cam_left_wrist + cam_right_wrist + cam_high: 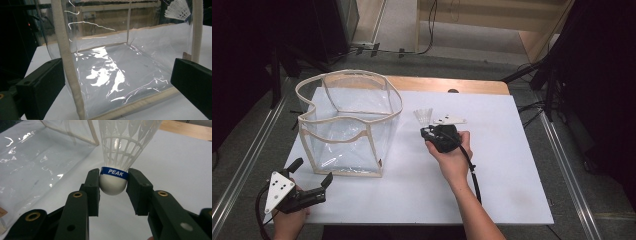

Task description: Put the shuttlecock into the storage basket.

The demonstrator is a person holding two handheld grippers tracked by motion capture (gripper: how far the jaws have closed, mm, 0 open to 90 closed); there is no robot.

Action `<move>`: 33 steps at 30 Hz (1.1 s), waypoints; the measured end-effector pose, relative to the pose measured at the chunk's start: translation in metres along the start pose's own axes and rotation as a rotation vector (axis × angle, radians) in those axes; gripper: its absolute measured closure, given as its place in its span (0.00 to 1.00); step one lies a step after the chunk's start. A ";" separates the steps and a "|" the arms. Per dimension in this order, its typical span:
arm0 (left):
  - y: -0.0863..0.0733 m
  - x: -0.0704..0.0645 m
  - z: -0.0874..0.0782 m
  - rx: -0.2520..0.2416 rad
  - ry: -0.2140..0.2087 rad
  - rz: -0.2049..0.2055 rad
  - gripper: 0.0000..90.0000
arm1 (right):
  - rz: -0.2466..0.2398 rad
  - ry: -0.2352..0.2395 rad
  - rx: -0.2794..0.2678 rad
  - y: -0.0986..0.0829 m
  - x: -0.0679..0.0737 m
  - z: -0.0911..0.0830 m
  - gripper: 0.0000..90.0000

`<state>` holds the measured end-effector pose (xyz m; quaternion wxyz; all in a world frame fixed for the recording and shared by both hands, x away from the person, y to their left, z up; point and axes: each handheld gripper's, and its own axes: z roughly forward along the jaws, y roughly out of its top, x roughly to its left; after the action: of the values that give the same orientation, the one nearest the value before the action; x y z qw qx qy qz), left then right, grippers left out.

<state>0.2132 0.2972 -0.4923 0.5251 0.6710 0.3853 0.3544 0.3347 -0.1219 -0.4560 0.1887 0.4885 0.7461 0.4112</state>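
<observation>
beside the clear bag [349,125] on the desk [512,165], your right claw [113,182] pinches the shuttlecock [113,185] by its rounded cork; it looks barely seated, so it may squirt free. your left claw [314,181] waits open before the bag.

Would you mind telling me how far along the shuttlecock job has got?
Done: the right gripper has its jaws closed on the white cork base of the shuttlecock, just right of the clear bag. In hand: the shuttlecock is held beside the bag, not over it. Left: the bag looks empty, so carrying it over the rim and dropping it in likely remains. The left gripper waits open at the bag's near corner.
</observation>
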 end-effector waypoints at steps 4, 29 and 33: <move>0.000 0.000 0.000 0.000 0.000 -0.001 0.00 | -0.004 -0.001 -0.009 0.004 0.000 -0.003 0.68; 0.000 0.000 0.000 0.001 -0.002 0.003 0.00 | -0.020 0.011 -0.075 0.028 0.004 -0.022 0.68; 0.000 0.000 0.000 0.000 -0.002 0.002 0.00 | -0.019 0.011 -0.082 0.030 0.004 -0.024 0.68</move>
<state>0.2131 0.2970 -0.4924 0.5249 0.6719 0.3841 0.3543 0.3338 -0.1226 -0.4175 0.2082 0.4712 0.7342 0.4422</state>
